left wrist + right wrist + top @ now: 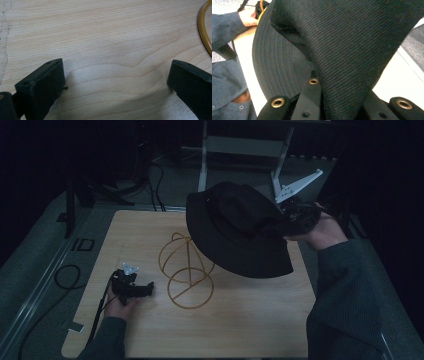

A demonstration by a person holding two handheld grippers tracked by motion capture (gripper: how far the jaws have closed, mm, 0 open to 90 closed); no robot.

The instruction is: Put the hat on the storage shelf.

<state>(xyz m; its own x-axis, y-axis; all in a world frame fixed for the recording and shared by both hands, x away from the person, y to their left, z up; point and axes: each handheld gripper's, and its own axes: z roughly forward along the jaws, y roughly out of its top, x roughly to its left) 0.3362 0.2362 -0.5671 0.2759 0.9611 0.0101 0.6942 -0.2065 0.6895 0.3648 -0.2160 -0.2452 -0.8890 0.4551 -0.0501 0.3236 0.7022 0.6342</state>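
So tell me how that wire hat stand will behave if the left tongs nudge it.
The stand looks like thin yellow wire around open space, so it is probably light and would slide on the smooth wooden table. Its flat ring base should resist tipping, though a high push might rock it.

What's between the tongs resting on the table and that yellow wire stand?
Just bare wood. The high view shows the left tongs short of the wire stand, with only table between; the left gripper view agrees.

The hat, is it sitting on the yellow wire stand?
No, the right tool holds the hat up in the air, above and beside the yellow wire stand.
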